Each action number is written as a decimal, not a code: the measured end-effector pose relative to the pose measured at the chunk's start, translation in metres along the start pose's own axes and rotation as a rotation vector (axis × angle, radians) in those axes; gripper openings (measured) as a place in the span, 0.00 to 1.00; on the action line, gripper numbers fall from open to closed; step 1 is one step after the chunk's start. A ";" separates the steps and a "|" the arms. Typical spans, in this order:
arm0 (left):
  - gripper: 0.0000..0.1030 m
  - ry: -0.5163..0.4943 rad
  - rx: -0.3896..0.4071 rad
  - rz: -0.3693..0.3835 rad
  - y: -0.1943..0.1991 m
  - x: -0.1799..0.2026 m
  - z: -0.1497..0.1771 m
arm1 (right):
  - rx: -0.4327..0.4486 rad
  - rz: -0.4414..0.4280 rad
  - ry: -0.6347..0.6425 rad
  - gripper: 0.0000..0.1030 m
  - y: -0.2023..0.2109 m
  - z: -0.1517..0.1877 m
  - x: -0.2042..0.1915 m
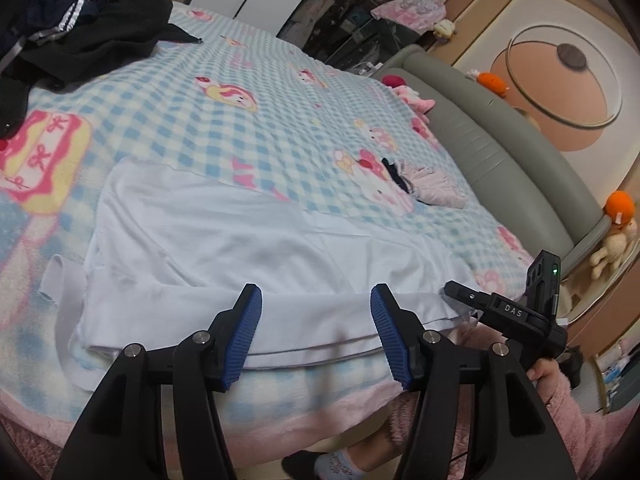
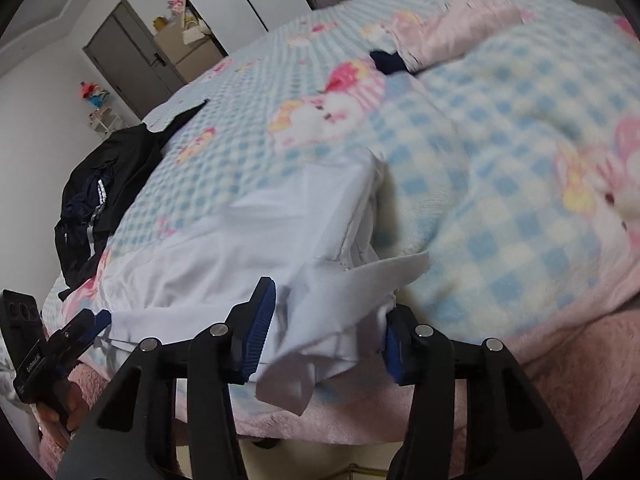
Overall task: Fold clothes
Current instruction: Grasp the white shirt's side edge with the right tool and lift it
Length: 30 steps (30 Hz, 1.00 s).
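Note:
A white garment (image 1: 240,248) lies flattened on the blue-checked cartoon blanket (image 1: 248,120), its folded hem along the bed's near edge. My left gripper (image 1: 316,316) hovers open over that hem, with nothing between its blue pads (image 1: 246,332). In the right wrist view the garment's (image 2: 240,248) rumpled corner, with a loose flap, lies between the wide-apart fingers of my right gripper (image 2: 328,330), which is open. The left wrist view shows the right gripper (image 1: 500,308) from the side at the garment's right corner. The left gripper (image 2: 76,336) appears at the far left.
A black clothing pile (image 1: 80,20) sits at the far left of the bed. A small pink garment with a dark piece (image 1: 432,188) lies near the grey padded headboard (image 1: 500,152). Plush toys (image 1: 616,232) line the headboard. A person's pink sleeve (image 1: 568,400) and socked foot (image 1: 336,464) are below the bed edge.

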<state>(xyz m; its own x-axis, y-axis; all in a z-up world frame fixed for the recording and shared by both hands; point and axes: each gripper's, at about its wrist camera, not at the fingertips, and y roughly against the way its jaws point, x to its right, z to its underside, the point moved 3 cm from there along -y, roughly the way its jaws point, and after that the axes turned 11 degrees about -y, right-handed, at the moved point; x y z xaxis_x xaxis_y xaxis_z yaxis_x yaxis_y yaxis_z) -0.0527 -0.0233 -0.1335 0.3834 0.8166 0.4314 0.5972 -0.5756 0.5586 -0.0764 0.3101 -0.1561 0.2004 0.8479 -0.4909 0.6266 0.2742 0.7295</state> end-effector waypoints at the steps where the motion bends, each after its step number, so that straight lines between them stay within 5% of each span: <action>1: 0.57 -0.013 -0.004 -0.002 -0.001 0.003 0.000 | 0.006 0.006 -0.002 0.48 0.001 0.000 -0.001; 8: 0.58 -0.033 -0.032 -0.011 -0.008 0.008 0.005 | 0.091 -0.019 0.059 0.53 0.016 -0.001 -0.020; 11: 0.60 -0.022 -0.037 -0.001 -0.012 0.007 0.005 | 0.010 0.017 0.033 0.61 -0.006 0.001 -0.009; 16: 0.63 -0.043 -0.048 -0.001 -0.015 0.008 0.006 | -0.085 -0.046 -0.118 0.68 -0.032 -0.003 0.015; 19: 0.63 -0.036 -0.046 0.010 -0.015 0.009 0.007 | -0.031 -0.063 -0.035 0.50 -0.019 -0.004 -0.003; 21: 0.63 -0.007 -0.038 0.034 -0.012 0.009 0.005 | 0.005 -0.074 0.020 0.26 -0.010 -0.004 -0.015; 30: 0.63 -0.038 -0.087 0.101 -0.051 0.072 -0.042 | 0.091 -0.141 0.166 0.23 0.011 -0.003 -0.048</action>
<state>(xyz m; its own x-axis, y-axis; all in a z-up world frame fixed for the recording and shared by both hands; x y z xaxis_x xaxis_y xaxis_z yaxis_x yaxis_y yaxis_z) -0.0856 0.0631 -0.1015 0.4656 0.7545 0.4625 0.4913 -0.6550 0.5741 -0.0810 0.2740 -0.1229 -0.0160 0.8690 -0.4945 0.7067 0.3597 0.6093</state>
